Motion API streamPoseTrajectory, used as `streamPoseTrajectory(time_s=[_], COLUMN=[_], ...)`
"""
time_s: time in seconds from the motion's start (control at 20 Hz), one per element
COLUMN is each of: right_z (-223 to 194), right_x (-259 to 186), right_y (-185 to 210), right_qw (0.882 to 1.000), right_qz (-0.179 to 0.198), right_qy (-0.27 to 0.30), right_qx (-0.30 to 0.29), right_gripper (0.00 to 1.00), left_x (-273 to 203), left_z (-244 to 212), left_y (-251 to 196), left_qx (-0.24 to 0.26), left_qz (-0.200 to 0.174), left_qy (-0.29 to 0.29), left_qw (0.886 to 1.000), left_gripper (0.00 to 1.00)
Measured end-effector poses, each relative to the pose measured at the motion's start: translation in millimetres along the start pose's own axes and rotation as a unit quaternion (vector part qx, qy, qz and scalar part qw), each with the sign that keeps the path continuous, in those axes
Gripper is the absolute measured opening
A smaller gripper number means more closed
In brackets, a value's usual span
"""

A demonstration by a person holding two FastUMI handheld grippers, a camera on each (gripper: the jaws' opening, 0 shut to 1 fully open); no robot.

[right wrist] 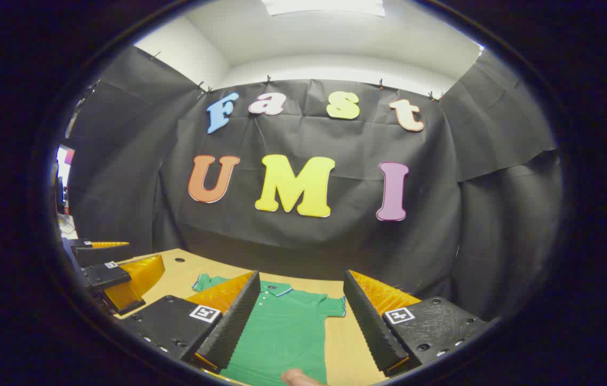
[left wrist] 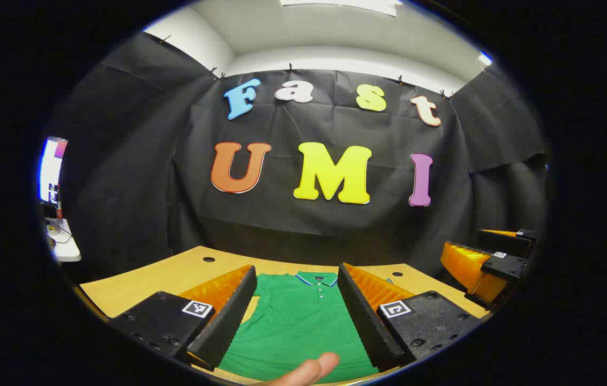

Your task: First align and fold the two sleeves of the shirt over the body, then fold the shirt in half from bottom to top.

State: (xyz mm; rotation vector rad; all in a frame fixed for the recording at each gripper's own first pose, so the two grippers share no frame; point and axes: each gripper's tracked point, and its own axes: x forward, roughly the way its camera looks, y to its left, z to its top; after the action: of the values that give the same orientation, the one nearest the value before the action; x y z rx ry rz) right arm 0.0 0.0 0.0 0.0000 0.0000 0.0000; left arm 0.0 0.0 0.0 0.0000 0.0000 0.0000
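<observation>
The left hand-held gripper (left wrist: 295,316) is released, its two fingers spread wide and grasping nothing, raised above the desk (left wrist: 137,287). Between and below the fingers lies the green shirt (left wrist: 298,327), spread flat with its collar at the far end, toward the booth wall. A fingertip (left wrist: 314,370) shows at the near edge, just over the shirt's lower part. Off to this gripper's right, near the desk's right edge, hangs the right hand-held gripper (left wrist: 488,262), well apart from the shirt.

In the right gripper view, the right hand-held gripper (right wrist: 298,319) is likewise released and grasps nothing. The shirt (right wrist: 282,332) sits below its left finger and the gap; one short sleeve (right wrist: 332,305) spreads out toward the right finger, the other sleeve (right wrist: 208,281) shows past the left finger. Bare desk (right wrist: 343,343) lies open to the right of the shirt, up to the desk's far edge at the black wall. The left hand-held gripper (right wrist: 115,268) hangs to the far left.
</observation>
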Motion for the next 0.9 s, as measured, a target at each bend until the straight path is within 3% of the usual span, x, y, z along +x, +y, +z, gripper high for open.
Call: streamPoseTrajectory(time_s=[0.15, 0.45, 0.9], right_z=[-9, -24, -34], right_x=[-1, -3, -1], right_y=[-5, -13, -9], right_qw=[1.000, 0.999, 0.999], right_qz=[-0.022, -0.032, -0.024], right_qy=[0.002, 0.013, 0.024], right_qx=[-0.020, -0.016, -0.017], right_gripper=[0.96, 0.95, 0.95], left_x=[-4, 5, 9], left_z=[0, -21, -30], left_y=[1, -2, -3], left_qx=[0.021, 0.012, -0.004], left_qz=[0.004, 0.005, 0.004], left_qy=[-0.005, 0.031, 0.049], left_qw=[1.000, 0.999, 0.999], left_gripper=[0.97, 0.98, 0.98])
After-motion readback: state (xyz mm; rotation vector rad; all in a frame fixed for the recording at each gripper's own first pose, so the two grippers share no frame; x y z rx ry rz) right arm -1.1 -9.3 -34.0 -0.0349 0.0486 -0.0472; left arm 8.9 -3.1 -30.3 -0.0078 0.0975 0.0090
